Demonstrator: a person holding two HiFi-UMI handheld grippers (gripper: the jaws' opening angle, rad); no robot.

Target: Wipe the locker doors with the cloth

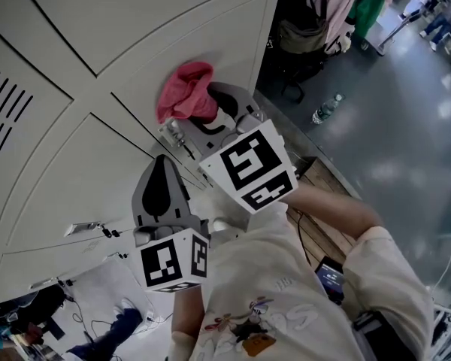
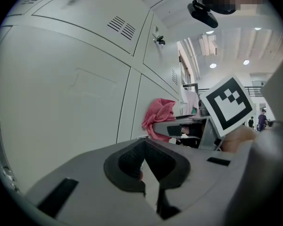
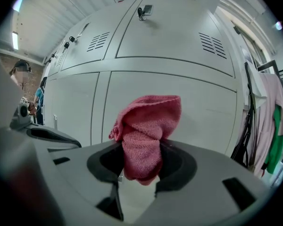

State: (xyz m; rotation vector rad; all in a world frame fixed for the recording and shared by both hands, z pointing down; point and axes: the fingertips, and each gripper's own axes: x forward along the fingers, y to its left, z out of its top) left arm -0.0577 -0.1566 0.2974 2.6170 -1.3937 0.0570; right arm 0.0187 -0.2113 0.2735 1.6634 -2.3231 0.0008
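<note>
- The right tool (image 3: 140, 161) is clamped on the pink cloth (image 3: 146, 126). It pinches a bunched fold, and most of the wad stands out past the tips toward 12 o'clock.
- The wad is narrow and lumpy. To my eye, a good stroke calls for tilting the tool so the broad side of the cloth meets the metal, not the hard jaw tips.
- The cloth sits right by the locker doors (image 3: 179, 98), close to the upright seam between two lower panels. I cannot tell whether it presses on the metal or hangs just off it.
- Light, even pressure in overlapping passes along the panel looks the sound way. A hard push could drag the fold out of the grip.
- The left tool (image 2: 142, 166) has its jaws closed together with nothing between them. From the head view it lies at 7 o'clock of the right one, near the door and apart from the cloth. It is best held out of the sweep's path.
- At 12 o'clock on the upper doors are vent slots (image 3: 212, 44) and a latch (image 3: 145, 11). The weave could snag there, so those spots want slow dabs.
- Hanging clothes (image 3: 273, 126) at 3 o'clock mark where a sideways stroke should stop.
</note>
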